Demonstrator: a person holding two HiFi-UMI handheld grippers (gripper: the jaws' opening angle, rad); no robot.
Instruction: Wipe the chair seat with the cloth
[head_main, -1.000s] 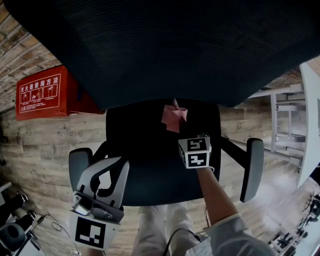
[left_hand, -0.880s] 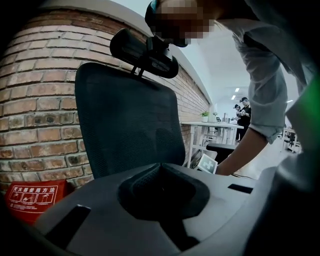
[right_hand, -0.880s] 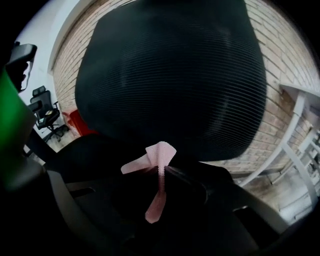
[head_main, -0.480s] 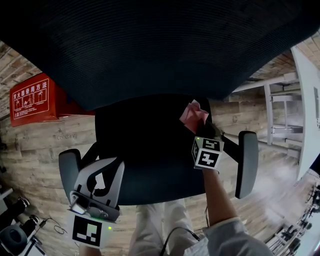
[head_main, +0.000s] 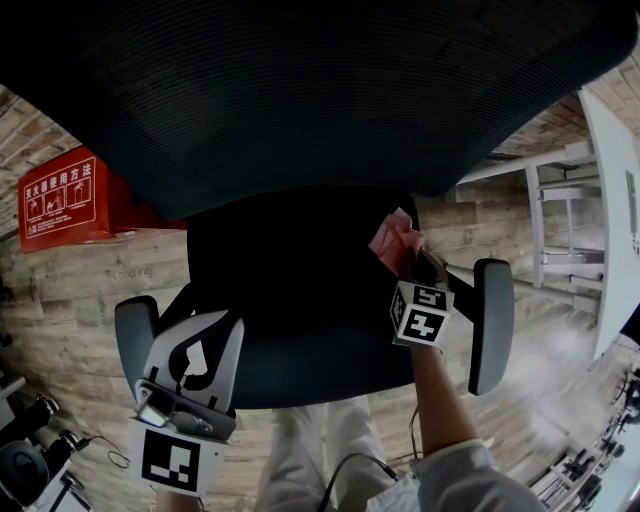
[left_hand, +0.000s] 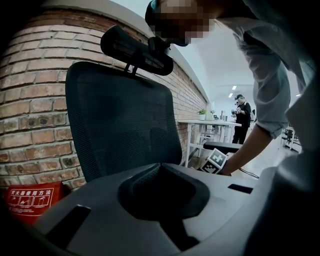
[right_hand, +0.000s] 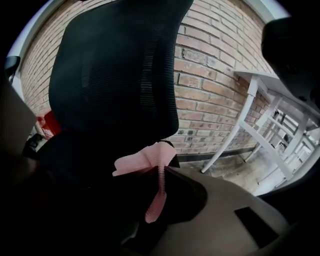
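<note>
The black chair seat lies below me, under the mesh backrest. A pink cloth rests on the seat's rear right corner, and my right gripper is shut on it. In the right gripper view the cloth bunches out ahead of the right gripper, and a strip of it hangs down between the jaws. My left gripper hovers over the seat's front left, shut and holding nothing. The left gripper view shows the backrest and the right gripper's marker cube.
Grey armrests flank the seat, one on the left and one on the right. A red box stands by the brick wall at left. White table legs are at right. A second person stands far off.
The right gripper has carried the pink cloth from the seat's rear middle to its rear right corner. The left gripper has barely shifted.
</note>
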